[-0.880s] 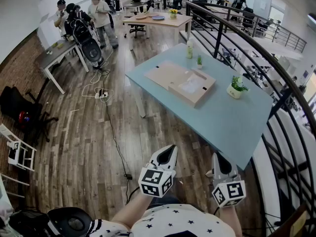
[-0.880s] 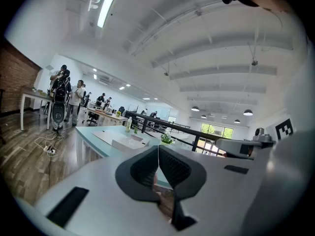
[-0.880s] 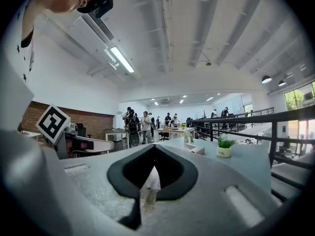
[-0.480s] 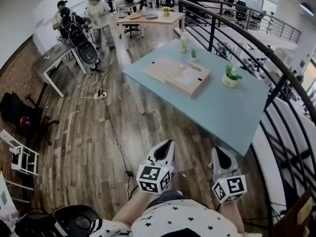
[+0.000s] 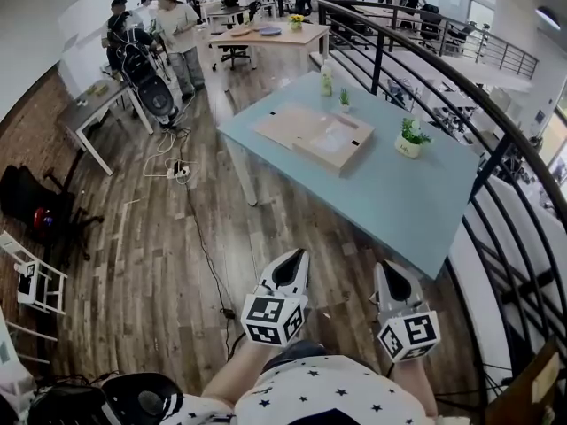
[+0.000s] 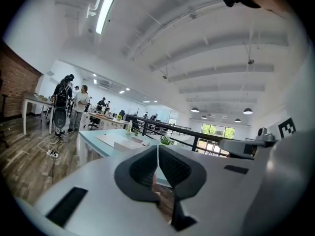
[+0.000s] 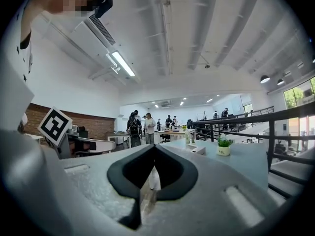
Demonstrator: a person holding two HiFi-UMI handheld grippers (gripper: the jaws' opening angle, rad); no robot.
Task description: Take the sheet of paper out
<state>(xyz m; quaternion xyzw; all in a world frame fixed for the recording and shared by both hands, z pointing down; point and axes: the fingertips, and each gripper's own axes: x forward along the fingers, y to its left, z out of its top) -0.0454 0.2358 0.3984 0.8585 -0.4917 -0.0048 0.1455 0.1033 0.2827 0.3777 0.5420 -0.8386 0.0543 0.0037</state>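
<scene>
standing short of the table, the person holds both tools close to the body above the wooden floor point(image 5: 151, 237). the left gripper point(image 5: 295, 257) has its jaws pressed together with nothing between them, and the right gripper point(image 5: 388, 271) is the same, closed and empty. both point toward the table point(image 5: 399, 202), which lies ahead and well apart from either gripper. on its far half rests a flat cardboard box point(image 5: 297, 129). a pale patch point(image 5: 337, 142) on top of the box may be the sheet of paper, but it is too far off to be sure, and the sheet may equally be inside. beyond the box stand a small plant point(image 5: 344, 100) and a bottle point(image 5: 326, 80), and a potted plant point(image 5: 407, 138) sits to the right by the railing point(image 5: 496, 162). farther back, people point(image 5: 177, 25) gather round other desks. by my reading this is the approach step, with nothing touched yet. the next move calls for walking up to the table, opening the jaws and finding an edge of the sheet to pinch, perhaps with the other gripper steadying the box.
</scene>
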